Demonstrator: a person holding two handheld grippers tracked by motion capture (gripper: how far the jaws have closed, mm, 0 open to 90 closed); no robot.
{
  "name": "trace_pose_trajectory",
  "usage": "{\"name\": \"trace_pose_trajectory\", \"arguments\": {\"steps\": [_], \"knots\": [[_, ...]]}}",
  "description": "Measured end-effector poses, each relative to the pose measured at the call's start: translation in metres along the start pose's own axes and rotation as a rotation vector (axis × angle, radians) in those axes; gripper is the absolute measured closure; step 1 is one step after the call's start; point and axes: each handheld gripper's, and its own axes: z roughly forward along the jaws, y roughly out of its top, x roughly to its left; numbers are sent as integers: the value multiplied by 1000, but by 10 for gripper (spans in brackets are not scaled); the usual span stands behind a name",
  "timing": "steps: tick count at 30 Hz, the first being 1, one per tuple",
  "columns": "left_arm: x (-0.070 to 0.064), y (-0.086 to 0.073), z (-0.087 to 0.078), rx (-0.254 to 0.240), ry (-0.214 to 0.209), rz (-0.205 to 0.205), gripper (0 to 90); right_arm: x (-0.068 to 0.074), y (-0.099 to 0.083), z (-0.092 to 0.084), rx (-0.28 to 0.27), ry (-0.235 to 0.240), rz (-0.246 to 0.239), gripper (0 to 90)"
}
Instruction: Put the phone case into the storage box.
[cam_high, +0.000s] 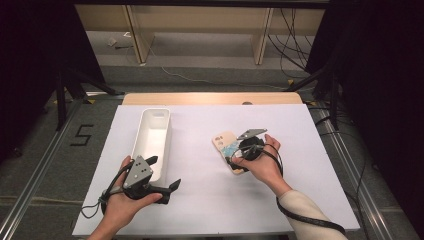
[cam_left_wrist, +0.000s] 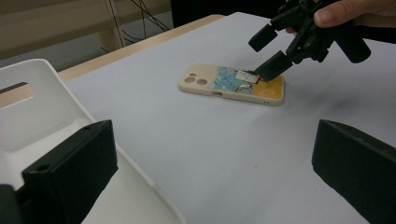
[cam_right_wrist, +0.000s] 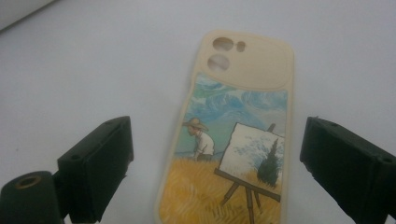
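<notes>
from the high view we are looking forward and down over the whole white table cover (cam_high: 200, 200), from well above the person's side, with shelving and floor beyond. in the left gripper view we are sitting low near the table, facing across it past the white tray (cam_left_wrist: 42, 121) toward the phone case (cam_left_wrist: 232, 84) and the right gripper (cam_left_wrist: 273, 56). in the right gripper view we are hovering close above that same phone case (cam_right_wrist: 238, 140), facing steeply down along it. all three are sharing the case.
</notes>
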Motion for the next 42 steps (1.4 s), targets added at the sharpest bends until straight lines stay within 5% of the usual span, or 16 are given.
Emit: {"name": "trace_pose_trajectory", "arguments": {"steps": [19,42], "knots": [[0,0,1,-1,-8,0,0,-2,6,28,191,-67,33,104],[-1,0,2,-6,-16,-3,0,-5,15,45,316,-69,53,83]]}}
